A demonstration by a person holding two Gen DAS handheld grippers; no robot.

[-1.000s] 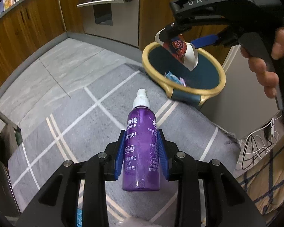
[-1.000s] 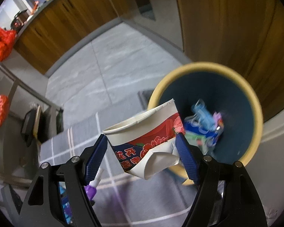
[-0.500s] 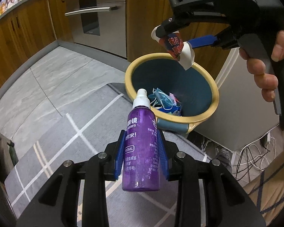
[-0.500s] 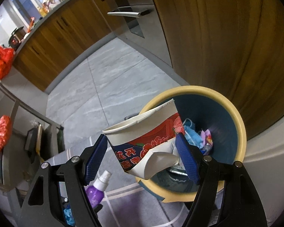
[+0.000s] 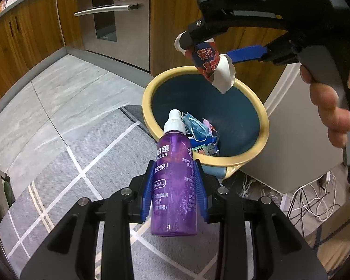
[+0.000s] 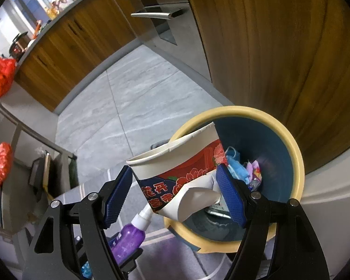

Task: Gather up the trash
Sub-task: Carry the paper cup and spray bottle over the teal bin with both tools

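Left gripper (image 5: pixel 175 191): we pinched the bottle (image 5: pixel 174 184) just beside the bin (image 5: pixel 263 126).
Right gripper (image 6: pixel 175 186): we clamped the cup (image 6: pixel 175 163) above the bin's rim.

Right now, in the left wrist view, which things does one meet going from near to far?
Left claw → purple spray bottle → trash bin → crushed paper cup in the right claw → wooden cabinet.

Wood cabinets (image 5: pixel 23 37), steel oven (image 5: pixel 105 18), grey rug (image 5: pixel 65 175), red bags (image 6: pixel 0 74)
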